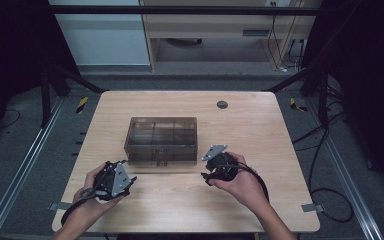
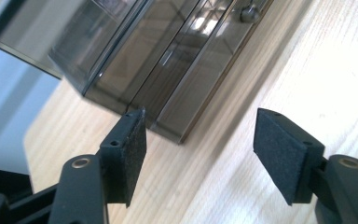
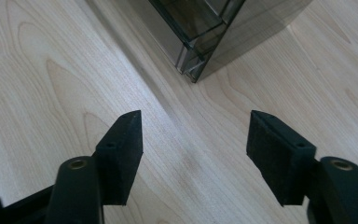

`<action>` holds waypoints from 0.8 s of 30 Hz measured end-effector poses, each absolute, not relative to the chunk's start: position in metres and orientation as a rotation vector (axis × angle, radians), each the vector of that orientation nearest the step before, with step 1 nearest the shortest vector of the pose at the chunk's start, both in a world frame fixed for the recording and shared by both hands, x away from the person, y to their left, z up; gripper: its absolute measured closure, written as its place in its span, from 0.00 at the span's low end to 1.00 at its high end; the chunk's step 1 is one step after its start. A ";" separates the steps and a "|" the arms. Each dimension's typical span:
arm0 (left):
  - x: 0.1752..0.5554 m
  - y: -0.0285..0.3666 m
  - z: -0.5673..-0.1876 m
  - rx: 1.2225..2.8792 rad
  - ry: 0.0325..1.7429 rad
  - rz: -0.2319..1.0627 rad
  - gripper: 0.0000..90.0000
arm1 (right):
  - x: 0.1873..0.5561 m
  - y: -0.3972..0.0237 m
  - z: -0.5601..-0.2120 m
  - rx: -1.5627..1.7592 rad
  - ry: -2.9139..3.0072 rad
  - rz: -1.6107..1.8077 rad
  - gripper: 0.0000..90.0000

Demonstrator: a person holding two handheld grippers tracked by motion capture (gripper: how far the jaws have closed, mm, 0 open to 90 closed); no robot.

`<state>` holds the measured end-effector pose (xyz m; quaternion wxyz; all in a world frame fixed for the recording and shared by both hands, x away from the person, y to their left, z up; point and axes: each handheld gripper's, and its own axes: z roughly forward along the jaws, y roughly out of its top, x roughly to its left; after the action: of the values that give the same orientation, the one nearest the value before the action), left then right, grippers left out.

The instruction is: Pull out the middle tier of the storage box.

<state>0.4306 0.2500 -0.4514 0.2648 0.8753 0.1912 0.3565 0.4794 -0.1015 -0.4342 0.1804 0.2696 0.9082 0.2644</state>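
Sitting mid-table on the wooden table [image 1: 180,205], slightly left of centre: smoked translucent plastic compartment box [image 1: 161,140], lid down, small latch knob on the near face [image 2: 249,13]. Left gripper [image 1: 114,179] near its near-left corner, right gripper [image 1: 215,167] just off the near-right corner, both clear of it. Jaws apart on both, nothing between the pads [image 2: 133,154] [image 3: 272,154], only bare wood. Looks rigid, thin-walled, light; compartments look empty, though hard to tell through the tint. Glossy walls, so likely slippery under felt pads. Probably too wide for a one-jaw span across the body; better to pinch the lid edge or a side wall at a corner, steadying with the other gripper. Squeezing gently, thin plastic may flex or crack.
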 end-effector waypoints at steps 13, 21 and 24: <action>0.451 0.285 -0.440 2.410 0.559 0.732 0.45 | 0.490 -0.090 -0.419 0.654 2.631 0.689 0.68; 0.466 0.288 -0.434 2.456 0.524 0.592 0.54 | 0.498 -0.083 -0.416 0.601 2.674 0.663 0.81; 0.473 0.286 -0.433 2.478 0.510 0.563 0.58 | 0.501 -0.080 -0.416 0.582 2.688 0.644 0.83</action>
<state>0.4726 0.2859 -0.4330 0.2716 0.9201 0.1893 0.2091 0.5014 -0.0796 -0.4155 0.1576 0.2034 0.9397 0.2252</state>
